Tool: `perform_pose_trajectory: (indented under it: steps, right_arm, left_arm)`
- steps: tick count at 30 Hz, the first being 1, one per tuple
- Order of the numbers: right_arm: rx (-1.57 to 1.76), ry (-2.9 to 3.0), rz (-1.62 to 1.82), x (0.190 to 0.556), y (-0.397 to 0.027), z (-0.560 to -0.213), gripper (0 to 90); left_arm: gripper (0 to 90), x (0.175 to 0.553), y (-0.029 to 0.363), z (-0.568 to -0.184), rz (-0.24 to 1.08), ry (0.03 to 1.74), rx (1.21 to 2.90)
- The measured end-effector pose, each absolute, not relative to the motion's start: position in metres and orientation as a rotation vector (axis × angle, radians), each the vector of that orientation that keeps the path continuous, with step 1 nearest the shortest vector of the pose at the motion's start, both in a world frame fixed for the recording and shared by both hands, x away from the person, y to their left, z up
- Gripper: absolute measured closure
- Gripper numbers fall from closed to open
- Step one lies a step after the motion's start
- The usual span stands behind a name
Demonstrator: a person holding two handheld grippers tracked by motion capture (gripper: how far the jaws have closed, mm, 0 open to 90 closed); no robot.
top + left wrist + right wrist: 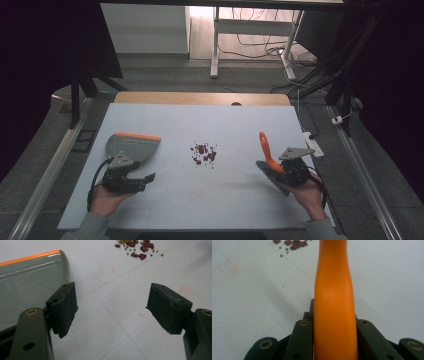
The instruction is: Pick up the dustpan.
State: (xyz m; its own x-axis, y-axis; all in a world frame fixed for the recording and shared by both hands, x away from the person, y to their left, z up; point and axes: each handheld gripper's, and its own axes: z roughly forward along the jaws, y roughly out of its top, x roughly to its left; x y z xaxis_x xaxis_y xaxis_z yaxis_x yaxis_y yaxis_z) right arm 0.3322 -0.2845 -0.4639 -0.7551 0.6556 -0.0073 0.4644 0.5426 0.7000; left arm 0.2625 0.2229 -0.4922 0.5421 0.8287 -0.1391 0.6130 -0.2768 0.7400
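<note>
A small pile of dark red and green beans (pixel 204 152) (pixel 136 247) (pixel 292 243) lies in the middle of the white table top (pixel 200 205). To its left rests a grey dustpan (pixel 132 144) (pixel 27 282) with an orange edge. My left gripper (pixel 144 170) (pixel 112 307) stands open just in front of the pan, one jaw beside its rim, only bare table between the jaws. At the right, my right gripper (pixel 281 167) (pixel 334 312) is shut on the orange handle (pixel 265 147) (pixel 333 277) of a brush, which points up and away towards the beans.
A wooden strip (pixel 200 97) borders the table's far edge. Beyond it stand white desk legs (pixel 215 45) and loose cables. A white power strip (pixel 312 142) lies on the floor at the right, and metal rails (pixel 45 180) run along both sides.
</note>
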Motion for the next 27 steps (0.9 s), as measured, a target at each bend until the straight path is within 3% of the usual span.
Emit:
perform_pose_trajectory:
  steps: [27]
  right_arm:
    - [0.943, 2.489, 1.006, 0.331, -0.279, -0.459, 77.0]
  left_arm:
    - [25.8, 0.263, 0.221, -0.485, 0.375, 1.125, 2.011]
